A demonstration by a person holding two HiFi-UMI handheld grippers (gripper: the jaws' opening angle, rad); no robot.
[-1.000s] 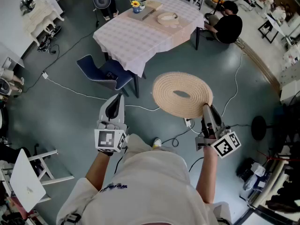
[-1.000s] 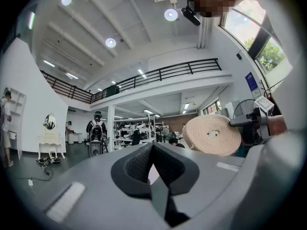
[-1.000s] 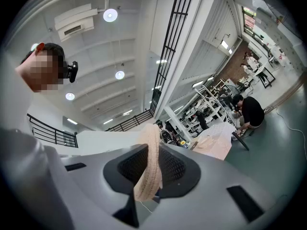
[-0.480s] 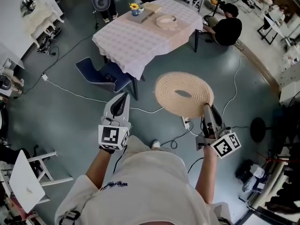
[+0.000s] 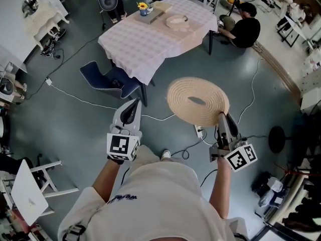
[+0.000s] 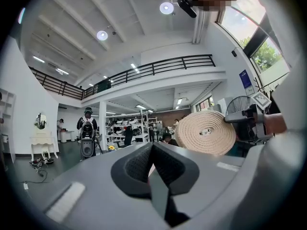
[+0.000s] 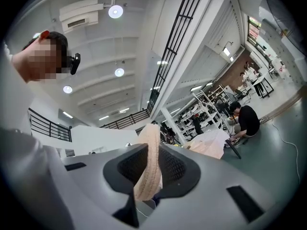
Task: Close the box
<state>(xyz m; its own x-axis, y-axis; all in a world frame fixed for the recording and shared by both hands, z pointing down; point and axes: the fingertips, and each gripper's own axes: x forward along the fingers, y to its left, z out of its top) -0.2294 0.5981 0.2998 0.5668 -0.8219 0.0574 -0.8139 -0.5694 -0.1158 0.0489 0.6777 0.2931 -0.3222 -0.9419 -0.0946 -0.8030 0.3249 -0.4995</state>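
on the cloth-covered table (image 5: 140, 44) ahead sits the round woven box (image 5: 178, 20), its top apparently open, well apart from both grippers and up-left of the right one in the head view. its coiled lid (image 5: 197, 101) lies flat, face up, round with no long axis, its near rim clamped between the jaws of my right gripper (image 5: 221, 116). my left gripper (image 5: 130, 107) is empty, jaws together, about as near the box. i judge the lid must travel forward and leftward.
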